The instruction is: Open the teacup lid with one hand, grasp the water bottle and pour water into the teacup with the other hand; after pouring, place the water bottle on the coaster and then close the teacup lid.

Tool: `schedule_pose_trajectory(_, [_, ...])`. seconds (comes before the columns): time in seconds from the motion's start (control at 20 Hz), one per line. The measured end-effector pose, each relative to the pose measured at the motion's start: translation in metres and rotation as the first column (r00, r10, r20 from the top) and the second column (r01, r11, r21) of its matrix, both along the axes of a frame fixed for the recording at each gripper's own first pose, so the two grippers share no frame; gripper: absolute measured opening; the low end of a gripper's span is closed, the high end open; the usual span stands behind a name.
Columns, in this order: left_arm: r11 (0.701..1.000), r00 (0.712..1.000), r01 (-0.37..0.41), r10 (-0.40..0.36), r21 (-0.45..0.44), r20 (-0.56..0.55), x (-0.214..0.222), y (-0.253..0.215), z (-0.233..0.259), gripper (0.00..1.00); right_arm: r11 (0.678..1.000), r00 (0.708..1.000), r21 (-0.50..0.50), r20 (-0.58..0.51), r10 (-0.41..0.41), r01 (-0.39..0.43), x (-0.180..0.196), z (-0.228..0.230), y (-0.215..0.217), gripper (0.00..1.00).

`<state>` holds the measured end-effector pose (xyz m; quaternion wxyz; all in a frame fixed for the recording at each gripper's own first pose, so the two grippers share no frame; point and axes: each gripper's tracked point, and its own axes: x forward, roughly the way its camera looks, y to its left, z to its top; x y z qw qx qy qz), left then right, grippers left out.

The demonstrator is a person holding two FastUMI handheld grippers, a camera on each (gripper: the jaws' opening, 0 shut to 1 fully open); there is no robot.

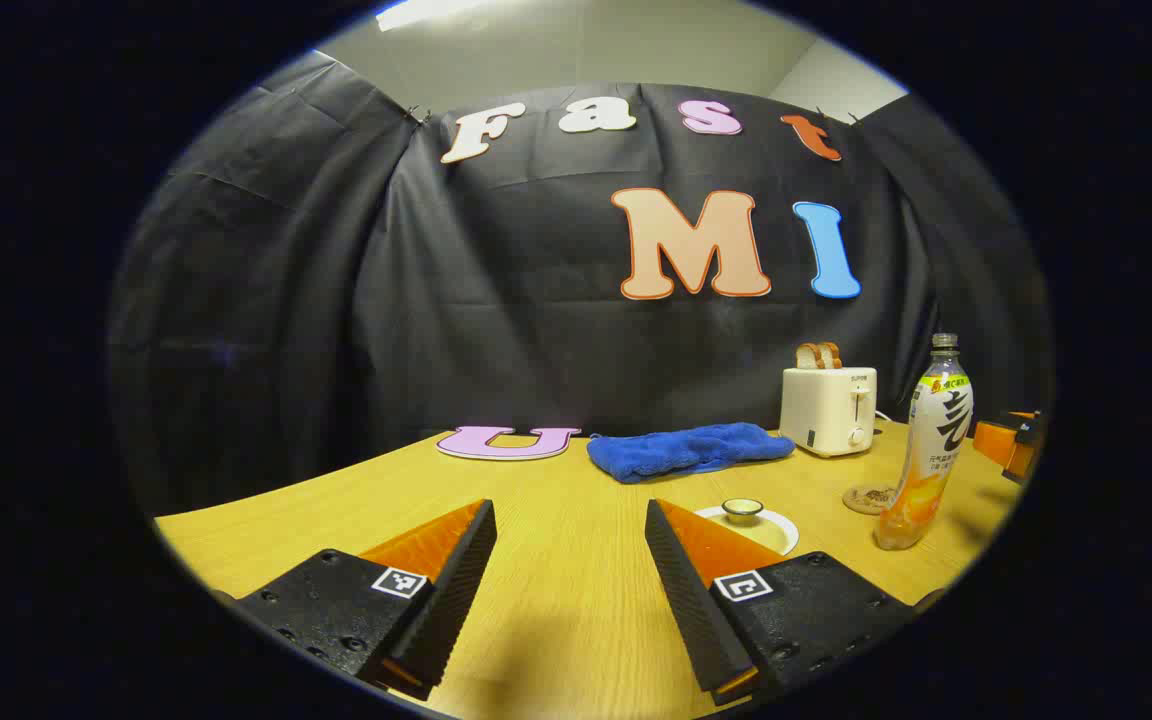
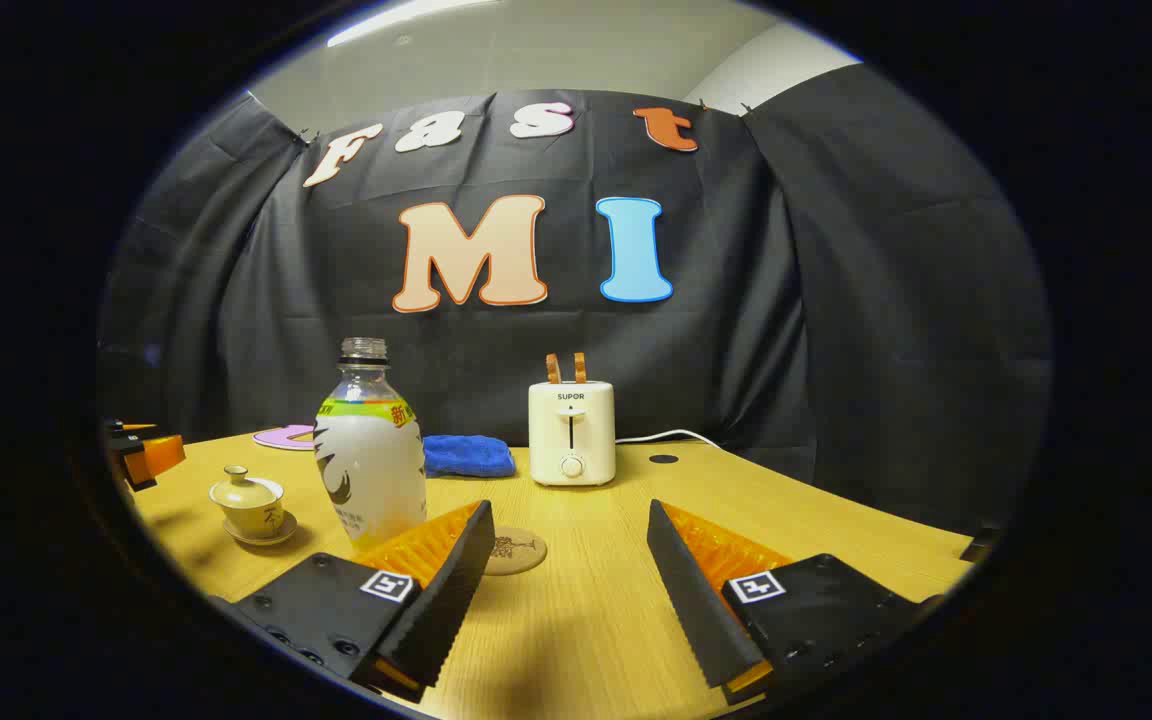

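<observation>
A cream teacup [image 2: 248, 505] with its lid on stands on a saucer at the left of the right gripper view. In the left gripper view its lid knob [image 1: 742, 509] and saucer [image 1: 776, 530] peek out just beyond my right-hand finger. The clear water bottle [image 2: 371, 460] [image 1: 926, 450] stands upright beside the round coaster [image 2: 516, 551] [image 1: 866, 497], not on it. My left gripper [image 1: 568, 520] is open over bare table, short of the cup. My right gripper [image 2: 569, 520] is open too, with the bottle just left of its left finger.
A white toaster [image 2: 572, 432] [image 1: 829, 410] holding bread stands at the back, its cable [image 2: 666, 436] trailing right. A blue towel [image 1: 691, 450] [image 2: 466, 455] lies beside it. The black cloth wall closes off the table's far side. The table's front edge is near both grippers.
</observation>
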<state>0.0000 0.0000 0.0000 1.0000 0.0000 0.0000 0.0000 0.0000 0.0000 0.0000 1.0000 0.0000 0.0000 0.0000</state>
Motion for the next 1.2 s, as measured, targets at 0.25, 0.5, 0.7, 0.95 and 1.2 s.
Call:
schedule_pose_trajectory(0.25, [1.0,1.0,0.001,-0.001,-0.004,-0.004,0.001,0.0,-0.0006,0.88,1.0,1.0,0.0,-0.001,0.001,-0.001,-0.0005,-0.0001,-0.0009,0.95])
schedule_pose_trajectory(0.5, [1.0,1.0,-0.002,0.002,-0.003,-0.004,0.0004,0.0002,-0.0004,0.88,1.0,1.0,0.0,-0.001,0.001,-0.001,-0.0003,0.0005,-0.0006,0.95])
schedule_pose_trajectory(0.7, [1.0,1.0,-0.01,0.01,-0.001,-0.002,0.0013,0.0012,0.0,0.88,1.0,1.0,-0.001,-0.001,0.001,-0.001,-0.0005,0.0001,-0.0011,0.95])
schedule_pose_trajectory(0.95, [1.0,1.0,0.002,-0.002,-0.003,-0.002,0.0017,-0.0016,0.0003,0.88,1.0,1.0,0.0,-0.001,0.002,-0.002,-0.0001,0.0008,-0.0012,0.95])
schedule_pose_trajectory(1.2, [1.0,1.0,0.021,-0.021,-0.006,-0.005,0.0028,-0.0053,-0.0007,0.88,1.0,1.0,0.0,-0.001,0.002,-0.002,-0.0002,0.0011,-0.0012,0.99])
